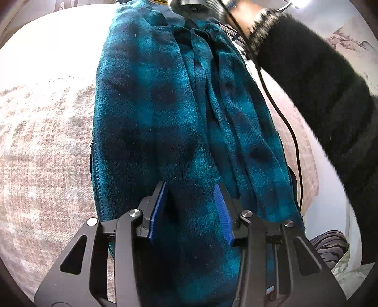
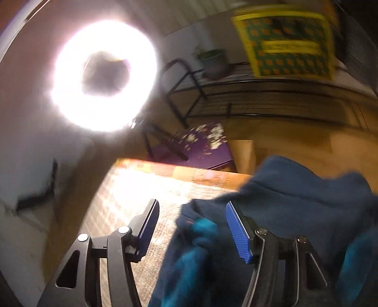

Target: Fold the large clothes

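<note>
A teal and dark blue plaid fleece garment lies lengthwise on a pale woven surface, folded into a long narrow shape with bunched folds on its right side. My left gripper is open, its blue pads spread just above the garment's near end. My right gripper is open at the garment's other end; the fleece bunches between and beside its pads. The right view is blurred. The right gripper's body shows at the top of the left view.
A person's arm in a dark fuzzy sleeve crosses the upper right, with a black cable trailing beside the garment. A bright ring light, a black metal rack with a potted plant, and a wooden floor lie beyond the table edge.
</note>
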Available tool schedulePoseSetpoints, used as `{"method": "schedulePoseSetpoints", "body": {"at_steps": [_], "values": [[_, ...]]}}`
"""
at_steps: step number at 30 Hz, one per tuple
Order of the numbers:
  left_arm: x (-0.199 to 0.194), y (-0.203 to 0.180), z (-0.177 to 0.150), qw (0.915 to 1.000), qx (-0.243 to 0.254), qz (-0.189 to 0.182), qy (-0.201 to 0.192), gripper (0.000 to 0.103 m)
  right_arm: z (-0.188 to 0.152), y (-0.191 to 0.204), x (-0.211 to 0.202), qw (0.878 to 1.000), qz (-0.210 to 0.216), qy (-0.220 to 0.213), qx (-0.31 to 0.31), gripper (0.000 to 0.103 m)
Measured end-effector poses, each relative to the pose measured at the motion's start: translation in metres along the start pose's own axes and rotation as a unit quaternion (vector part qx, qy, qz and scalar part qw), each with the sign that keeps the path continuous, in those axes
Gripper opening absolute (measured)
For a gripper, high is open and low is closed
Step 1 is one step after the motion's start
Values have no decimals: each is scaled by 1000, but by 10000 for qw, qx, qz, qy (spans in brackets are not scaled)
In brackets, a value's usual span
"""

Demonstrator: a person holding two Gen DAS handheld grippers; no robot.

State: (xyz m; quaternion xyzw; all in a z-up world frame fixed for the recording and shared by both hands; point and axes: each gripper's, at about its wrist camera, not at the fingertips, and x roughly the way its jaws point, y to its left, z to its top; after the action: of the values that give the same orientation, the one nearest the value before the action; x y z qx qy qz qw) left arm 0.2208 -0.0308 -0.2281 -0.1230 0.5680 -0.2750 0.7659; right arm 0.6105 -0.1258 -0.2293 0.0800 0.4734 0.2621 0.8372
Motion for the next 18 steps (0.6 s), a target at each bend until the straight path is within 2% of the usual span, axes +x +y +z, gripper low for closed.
{"method": "schedulePoseSetpoints", "body": {"at_steps": [1,3,6,7,8,10,11,14,16,18], "values": [[1,0,0,10000,15,12,4,42,0,0,0,10000,0,0,0,62],[2,-3,3,10000,57,34,14,42,4,14,21,9989,-177,285,-328,58],[3,-6,4,10000,69,22,20,42,4,25,43,9937,-432,717,-741,32],[4,-6,4,10000,67,15,20,42,2,26,46,9924,-470,801,-806,10],[4,-5,4,10000,68,5,21,42,0,26,46,9924,-442,827,-795,5],[4,-5,4,10000,90,-6,12,42,-3,23,32,9951,-286,638,-695,5],[4,-5,4,9999,105,-6,4,42,1,17,22,9975,-202,412,-541,4],[3,-5,1,9999,142,19,-29,42,17,-20,1,9989,-128,-248,370,4],[2,-8,-1,9999,155,46,-34,42,18,-37,3,9972,-410,-239,573,4],[2,-10,0,9999,150,58,-25,42,11,-38,18,9968,-725,68,324,4]]}}
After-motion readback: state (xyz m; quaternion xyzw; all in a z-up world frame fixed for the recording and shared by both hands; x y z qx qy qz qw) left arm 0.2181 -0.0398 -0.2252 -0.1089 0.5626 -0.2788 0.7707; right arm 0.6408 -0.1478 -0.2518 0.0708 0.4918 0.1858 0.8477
